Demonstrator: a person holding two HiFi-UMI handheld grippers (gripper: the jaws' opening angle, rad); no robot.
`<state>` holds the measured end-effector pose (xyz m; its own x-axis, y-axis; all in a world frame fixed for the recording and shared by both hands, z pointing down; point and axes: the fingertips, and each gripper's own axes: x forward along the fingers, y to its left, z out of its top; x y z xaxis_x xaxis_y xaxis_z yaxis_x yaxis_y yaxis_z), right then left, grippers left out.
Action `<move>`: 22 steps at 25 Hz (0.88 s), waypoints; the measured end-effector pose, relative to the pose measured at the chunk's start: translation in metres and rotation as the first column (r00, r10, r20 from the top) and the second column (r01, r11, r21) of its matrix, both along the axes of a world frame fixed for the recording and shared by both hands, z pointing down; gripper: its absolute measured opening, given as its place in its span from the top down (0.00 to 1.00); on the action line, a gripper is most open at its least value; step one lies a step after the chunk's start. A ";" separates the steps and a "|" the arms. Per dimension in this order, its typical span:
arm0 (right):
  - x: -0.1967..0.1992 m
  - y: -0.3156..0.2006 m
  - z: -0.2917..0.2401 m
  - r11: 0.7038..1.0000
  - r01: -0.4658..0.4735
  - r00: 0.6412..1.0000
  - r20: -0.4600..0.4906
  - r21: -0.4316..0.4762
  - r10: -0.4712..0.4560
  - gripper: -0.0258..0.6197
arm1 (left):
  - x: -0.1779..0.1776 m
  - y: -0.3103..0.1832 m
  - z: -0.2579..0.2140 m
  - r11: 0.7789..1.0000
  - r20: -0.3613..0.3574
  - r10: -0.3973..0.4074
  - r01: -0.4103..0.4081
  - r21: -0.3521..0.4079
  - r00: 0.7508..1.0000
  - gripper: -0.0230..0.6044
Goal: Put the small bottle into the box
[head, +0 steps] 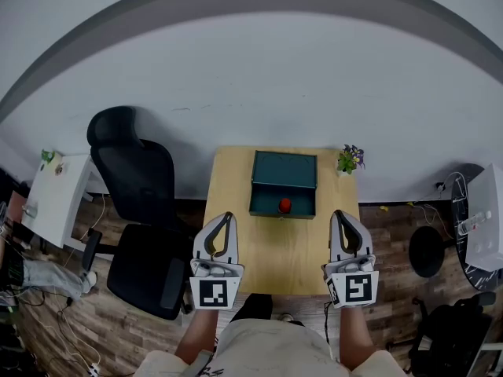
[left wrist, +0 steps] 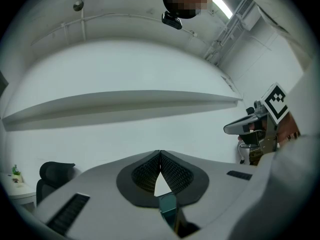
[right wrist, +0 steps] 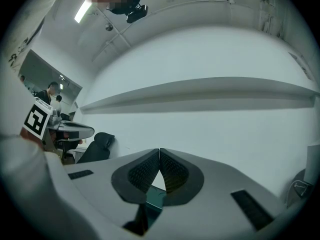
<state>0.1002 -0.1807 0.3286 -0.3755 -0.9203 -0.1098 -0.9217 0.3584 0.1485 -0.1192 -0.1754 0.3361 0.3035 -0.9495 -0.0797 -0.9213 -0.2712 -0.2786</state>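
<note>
Teal box point(head: 284, 171) sat at the far end of the wooden table point(head: 236, 242), with a small red thing point(head: 284, 205), the bottle by my guess, lying in its open front. My left gripper point(head: 228, 215) and right gripper point(head: 336, 214) were both pressed together, empty. Reaching in like that, I might have knocked it or shoved the box.

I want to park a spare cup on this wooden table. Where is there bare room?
Bare wood on the table: the wide patch between the green box and the near edge, flanked by the left gripper and right gripper, plus narrow strips either side of the box. The far right corner is crowded: the plant stands beside the box.
</note>
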 end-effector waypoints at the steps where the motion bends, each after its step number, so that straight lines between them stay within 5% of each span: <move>1: 0.001 0.000 0.000 1.000 -0.001 1.000 -0.001 0.000 0.001 0.93 | 0.000 0.000 0.000 1.000 0.007 0.001 -0.001 0.002 1.000 0.95; 22: 0.010 -0.008 0.004 1.000 -0.003 1.000 -0.008 -0.017 0.003 0.93 | -0.003 0.000 -0.002 1.000 -0.014 -0.026 0.026 -0.004 1.000 0.95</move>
<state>0.1105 -0.1887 0.3330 -0.3733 -0.9233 -0.0906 -0.9217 0.3580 0.1496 -0.1222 -0.1756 0.3342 0.2775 -0.9574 -0.0802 -0.9319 -0.2479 -0.2648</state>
